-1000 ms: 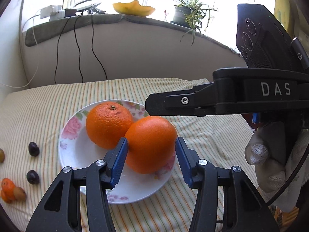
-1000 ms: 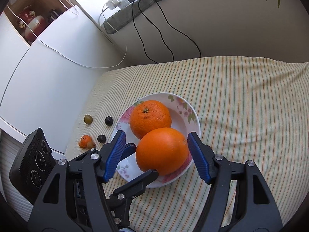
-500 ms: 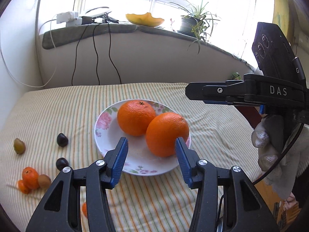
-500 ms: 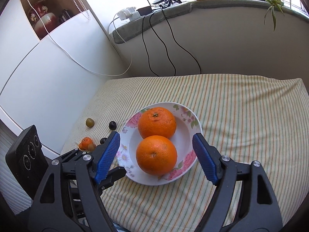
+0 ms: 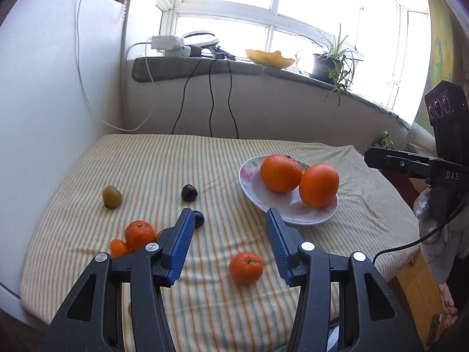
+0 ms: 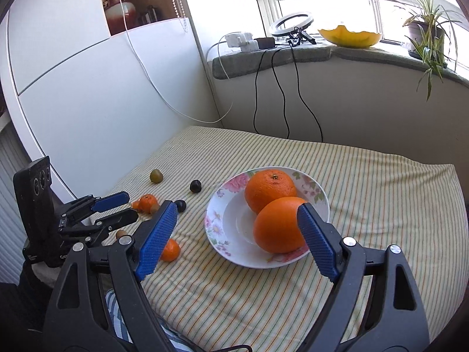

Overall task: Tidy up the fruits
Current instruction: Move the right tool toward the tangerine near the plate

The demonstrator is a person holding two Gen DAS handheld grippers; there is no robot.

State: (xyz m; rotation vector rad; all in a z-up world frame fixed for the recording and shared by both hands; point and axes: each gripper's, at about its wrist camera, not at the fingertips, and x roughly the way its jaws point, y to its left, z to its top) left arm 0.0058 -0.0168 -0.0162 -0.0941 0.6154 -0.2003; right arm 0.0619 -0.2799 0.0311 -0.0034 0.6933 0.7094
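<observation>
While both oranges (image 6: 271, 193) sit on the plate (image 6: 234, 252), the empty left gripper (image 5: 228, 236), half-open, could overshoot that loose mandarin (image 5: 245, 267) and roll it off the edge; the right gripper (image 6: 234, 234), also empty, is opening wide.

two oranges (image 5: 299, 176) touching on plate (image 5: 249, 173); small fruits (image 5: 137, 231) scattered left of plate, on tablecloth (image 5: 176, 158).

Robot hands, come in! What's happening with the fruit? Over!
Left gripper open, empty. Right gripper opening, empty. Two oranges on flowered plate; mandarins and small fruits loose on striped cloth. Nothing blocking.
</observation>
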